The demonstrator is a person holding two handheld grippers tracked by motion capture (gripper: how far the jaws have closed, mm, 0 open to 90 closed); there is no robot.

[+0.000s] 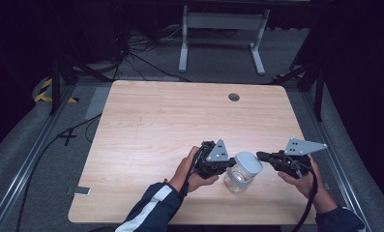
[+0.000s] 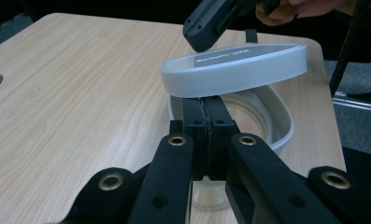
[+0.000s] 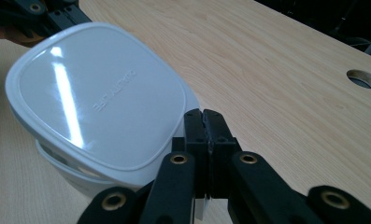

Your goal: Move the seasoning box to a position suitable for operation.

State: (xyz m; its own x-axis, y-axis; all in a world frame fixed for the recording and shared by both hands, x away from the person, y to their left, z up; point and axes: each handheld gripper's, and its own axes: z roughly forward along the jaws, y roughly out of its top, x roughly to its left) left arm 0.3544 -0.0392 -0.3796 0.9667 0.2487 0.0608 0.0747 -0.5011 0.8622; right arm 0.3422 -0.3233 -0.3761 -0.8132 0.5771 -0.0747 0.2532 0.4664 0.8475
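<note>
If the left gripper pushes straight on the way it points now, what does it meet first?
The left gripper, shut, already sits at the clear container's rim under the tilted white lid. Straight on, it likely meets the container's far wall, with the right gripper beyond; depth is unclear.

One clear container [image 1: 236, 180] is counted, one white lid [image 1: 247, 163], two tongs, left [image 1: 228, 163] and right [image 1: 260, 155], one tabletop [image 1: 170, 121].

Embossed lettering on the lid [image 3: 99, 95] too faint to read; container [image 2: 276, 126] base behind closed tool jaws
</note>
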